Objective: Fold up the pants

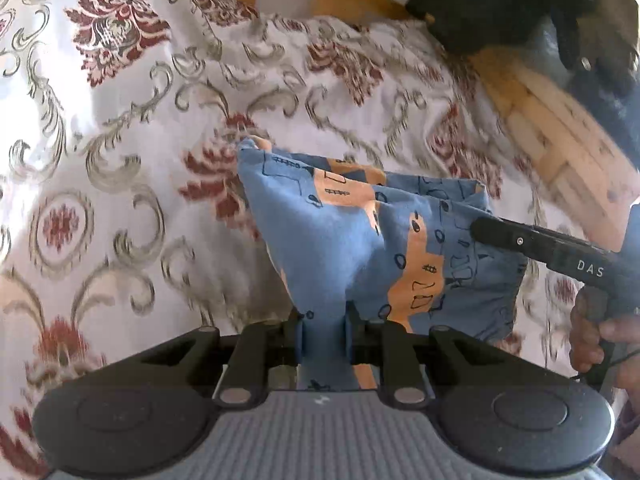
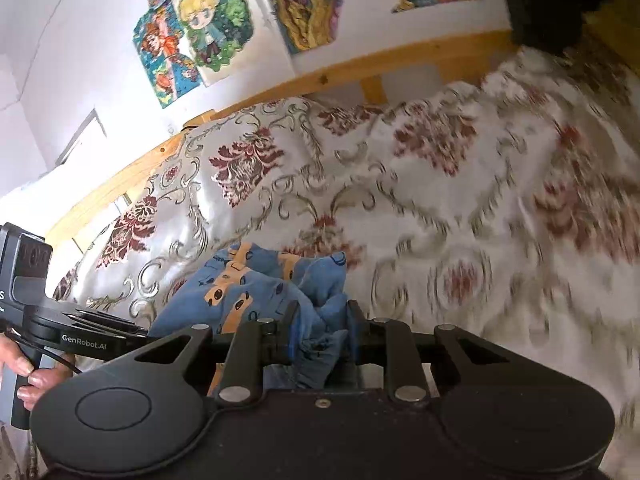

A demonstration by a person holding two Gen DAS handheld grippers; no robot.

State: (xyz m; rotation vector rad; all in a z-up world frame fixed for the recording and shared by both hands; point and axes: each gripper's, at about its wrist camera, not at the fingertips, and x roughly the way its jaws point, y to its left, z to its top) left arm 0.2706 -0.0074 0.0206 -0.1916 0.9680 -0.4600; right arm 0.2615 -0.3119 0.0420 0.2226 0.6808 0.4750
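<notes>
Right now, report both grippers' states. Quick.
Left gripper: shut on the blue pants.
Right gripper: shut on a bunched part of the same pants.

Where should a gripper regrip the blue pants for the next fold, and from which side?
Judging by pose: the pants hang bunched from both grippers, so take the free far corner near the bedspread, coming from the left where no fabric overlaps.
</notes>
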